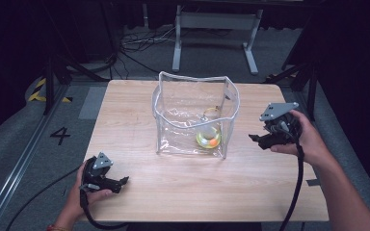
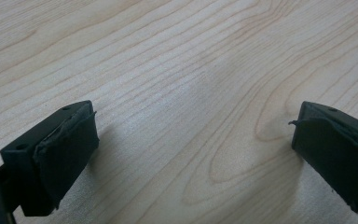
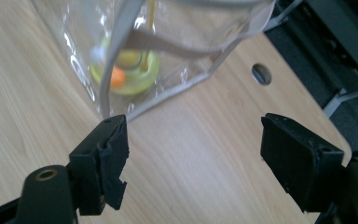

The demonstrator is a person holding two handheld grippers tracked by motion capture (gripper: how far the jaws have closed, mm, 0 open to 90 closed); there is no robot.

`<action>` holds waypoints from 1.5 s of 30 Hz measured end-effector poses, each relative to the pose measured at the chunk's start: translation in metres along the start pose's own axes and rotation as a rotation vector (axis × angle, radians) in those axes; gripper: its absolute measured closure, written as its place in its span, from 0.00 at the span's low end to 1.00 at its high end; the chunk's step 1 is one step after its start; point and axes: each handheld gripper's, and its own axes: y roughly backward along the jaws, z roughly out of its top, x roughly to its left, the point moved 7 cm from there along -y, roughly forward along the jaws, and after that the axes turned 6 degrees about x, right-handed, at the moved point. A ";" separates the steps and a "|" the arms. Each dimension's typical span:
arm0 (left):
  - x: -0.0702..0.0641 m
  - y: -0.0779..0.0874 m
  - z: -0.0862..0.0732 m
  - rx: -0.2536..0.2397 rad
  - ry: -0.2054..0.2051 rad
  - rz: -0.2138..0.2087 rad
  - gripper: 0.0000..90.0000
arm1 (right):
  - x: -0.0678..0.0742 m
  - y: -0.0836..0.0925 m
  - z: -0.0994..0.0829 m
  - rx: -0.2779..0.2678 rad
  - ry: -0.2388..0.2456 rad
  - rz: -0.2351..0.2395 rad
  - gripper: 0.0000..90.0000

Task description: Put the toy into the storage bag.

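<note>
Approaching the clear plastic bag [image 1: 195, 118] is the step judged to be in hand; the bag stands upright and open-topped at the middle of the counter [image 1: 135, 192], with a yellow-green container [image 1: 208, 138] resting on its floor near the right wall.

The right gripper [image 1: 259, 140] hovers just beside the bag's right wall, apart from it; its fingers [image 3: 103, 158] are spread wide with nothing between them; in the right gripper view the bag's near bottom corner and grey edge trim lie directly ahead of the jaws.

The left gripper [image 1: 124, 182] rests low at the near left of the counter, well apart from the bag; its fingers [image 2: 65, 154] are likewise released and empty, with bare wood grain between them.

The next move probably calls for closing the remaining gap and setting one finger on each side of the trim or wall; the film is thin and flexible, so a firm pinch on the stiffer trim would likely hold better than one on the clear panel.

Hard to make out: the container's contents, apart from an orange piece and a pale one blurred by glare on the film; whether it has a lid; the bag's far wall, distorted by reflections; the right gripper's cable runs off the bottom edge of the high view.
</note>
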 end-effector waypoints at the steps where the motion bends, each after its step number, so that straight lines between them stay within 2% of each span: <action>1: 0.000 0.000 0.000 0.000 0.000 0.000 0.01 | 0.001 -0.003 -0.005 0.014 0.001 -0.003 0.26; 7: 0.000 0.000 0.000 0.001 0.000 0.000 0.01 | 0.004 -0.018 -0.029 0.040 -0.022 0.004 0.26; 12: 0.000 0.000 0.000 0.000 0.000 0.000 0.01 | 0.007 -0.033 -0.050 0.077 -0.037 -0.022 0.24; 15: 0.000 0.000 0.000 0.000 0.000 0.000 0.01 | 0.010 -0.040 -0.062 0.071 -0.075 -0.001 0.23; 16: 0.000 0.000 0.000 0.000 0.000 0.000 0.01 | 0.010 -0.040 -0.062 0.071 -0.075 -0.001 0.23; 18: 0.000 0.000 0.000 0.000 0.000 0.000 0.01 | 0.012 -0.047 -0.073 0.090 -0.075 -0.004 0.23; 21: 0.000 0.000 0.000 0.000 0.000 0.000 0.01 | 0.013 -0.053 -0.085 0.094 -0.105 0.008 0.23; 27: 0.000 0.000 0.000 0.001 0.001 0.001 0.01 | 0.013 -0.057 -0.108 0.072 -0.151 0.017 0.23; 35: 0.000 0.000 0.000 0.001 0.004 0.001 0.01 | 0.017 -0.060 -0.134 0.025 -0.188 0.014 0.23; 45: 0.000 0.000 0.000 0.001 0.004 0.001 0.01 | 0.025 -0.064 -0.168 -0.035 -0.276 0.045 0.23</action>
